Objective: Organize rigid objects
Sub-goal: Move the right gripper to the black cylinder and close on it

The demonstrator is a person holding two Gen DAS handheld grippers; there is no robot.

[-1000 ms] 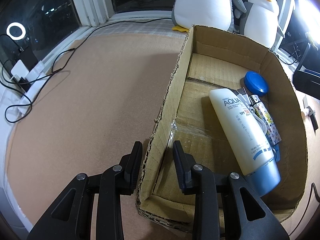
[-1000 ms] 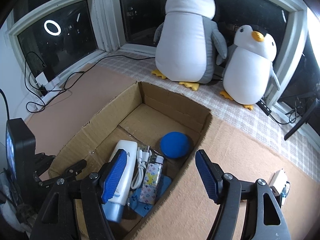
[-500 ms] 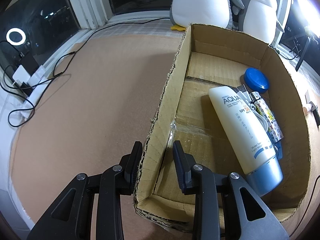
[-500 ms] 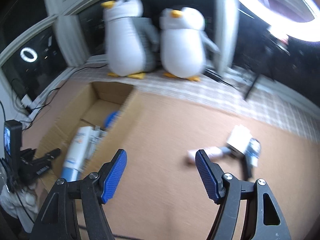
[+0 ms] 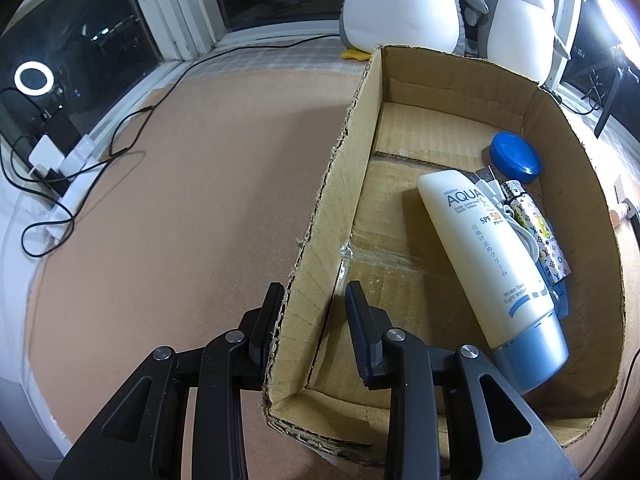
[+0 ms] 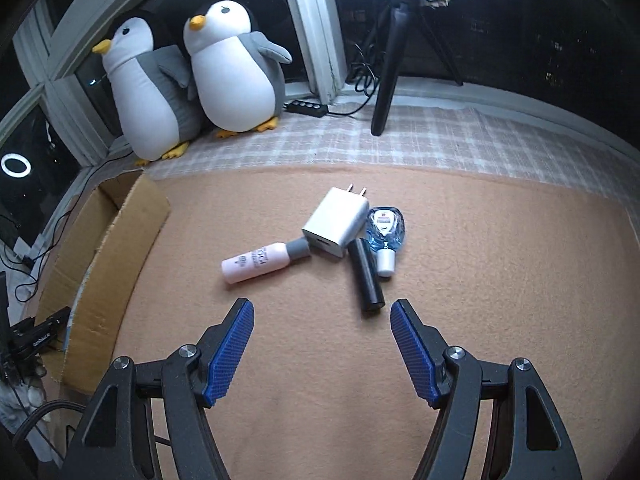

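Observation:
My left gripper (image 5: 314, 320) straddles the near left wall of the cardboard box (image 5: 320, 208), one finger outside and one inside, with a gap on the inner side. The box holds a white sunscreen tube (image 5: 492, 264), a blue lid (image 5: 516, 158), a patterned lighter (image 5: 536, 232) and a white cable. My right gripper (image 6: 322, 344) is open and empty above the carpet. Ahead of it lie a pink bottle (image 6: 260, 262), a white charger (image 6: 336, 222), a black tube (image 6: 366, 276) and a small blue bottle (image 6: 386, 234).
Two plush penguins (image 6: 236, 68) stand by the window. A black tripod (image 6: 390, 60) and a power strip (image 6: 306, 108) are on the checked cloth. The box (image 6: 108, 256) is at the left in the right wrist view. Cables and a plug block (image 5: 60, 160) lie at far left.
My right gripper has swung from over the box to the right, now facing the loose items on the carpet. The left gripper stays at the box wall; the box has shifted slightly.

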